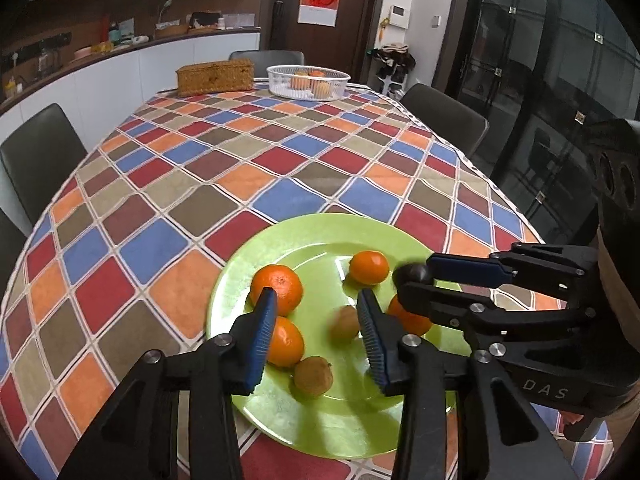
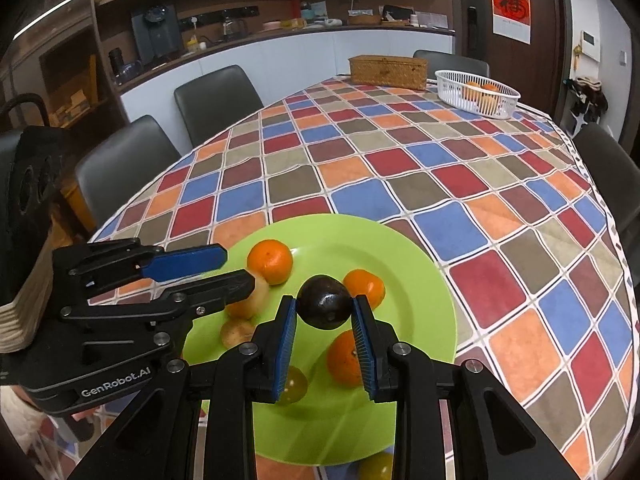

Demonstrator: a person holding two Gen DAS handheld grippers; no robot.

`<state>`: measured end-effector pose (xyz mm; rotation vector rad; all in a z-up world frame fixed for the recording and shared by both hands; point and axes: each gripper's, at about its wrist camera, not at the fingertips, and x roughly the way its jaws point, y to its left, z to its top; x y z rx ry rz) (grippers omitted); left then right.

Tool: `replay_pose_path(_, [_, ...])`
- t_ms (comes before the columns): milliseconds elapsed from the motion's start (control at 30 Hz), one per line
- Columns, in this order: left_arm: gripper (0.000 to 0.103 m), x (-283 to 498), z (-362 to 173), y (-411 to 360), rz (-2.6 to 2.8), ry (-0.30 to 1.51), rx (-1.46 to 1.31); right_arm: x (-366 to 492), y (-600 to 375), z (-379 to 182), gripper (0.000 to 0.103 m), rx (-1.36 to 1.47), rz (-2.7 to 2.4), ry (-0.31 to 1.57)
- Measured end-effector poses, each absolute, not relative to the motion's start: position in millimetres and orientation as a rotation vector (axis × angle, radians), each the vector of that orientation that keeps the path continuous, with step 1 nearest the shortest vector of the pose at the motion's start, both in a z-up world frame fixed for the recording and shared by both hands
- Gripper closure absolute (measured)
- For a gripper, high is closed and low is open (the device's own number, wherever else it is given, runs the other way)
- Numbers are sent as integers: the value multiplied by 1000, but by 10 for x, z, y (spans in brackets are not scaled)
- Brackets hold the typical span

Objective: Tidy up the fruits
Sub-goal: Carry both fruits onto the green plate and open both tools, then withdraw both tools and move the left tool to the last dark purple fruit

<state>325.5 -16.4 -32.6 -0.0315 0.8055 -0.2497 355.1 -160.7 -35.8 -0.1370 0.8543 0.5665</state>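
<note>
A green plate (image 1: 280, 248) (image 2: 400, 248) on the checked tablecloth holds several oranges, such as one orange (image 1: 277, 288) (image 2: 270, 261). A brown kiwi (image 1: 313, 375) lies near the plate's front. My left gripper (image 1: 316, 294) (image 2: 240, 268) hangs open over the plate. A second kiwi (image 1: 344, 322), blurred, is between its blue pads and close to the right one, but not clamped. My right gripper (image 2: 324, 300) (image 1: 416, 278) is shut on a dark round fruit (image 2: 325, 308) (image 1: 410, 271), held just above the plate beside another orange (image 2: 365, 286).
At the table's far end stand a white basket (image 1: 280, 80) (image 2: 452, 84) with oranges and a wicker box (image 1: 216, 76) (image 2: 388, 72). Grey chairs (image 2: 216, 100) line the table's sides. The patterned cloth (image 1: 240, 160) stretches between plate and basket.
</note>
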Motion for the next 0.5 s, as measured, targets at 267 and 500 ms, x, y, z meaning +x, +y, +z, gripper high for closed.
replay_pose_path(267, [62,3071,-185,-171,-219,774,-4,3385,-1697,-244,65,-159,538,808])
replay_pose_path(500, [62,2782,112,-266,-181,729,11,3146,-1818,6,64,-176,537,749])
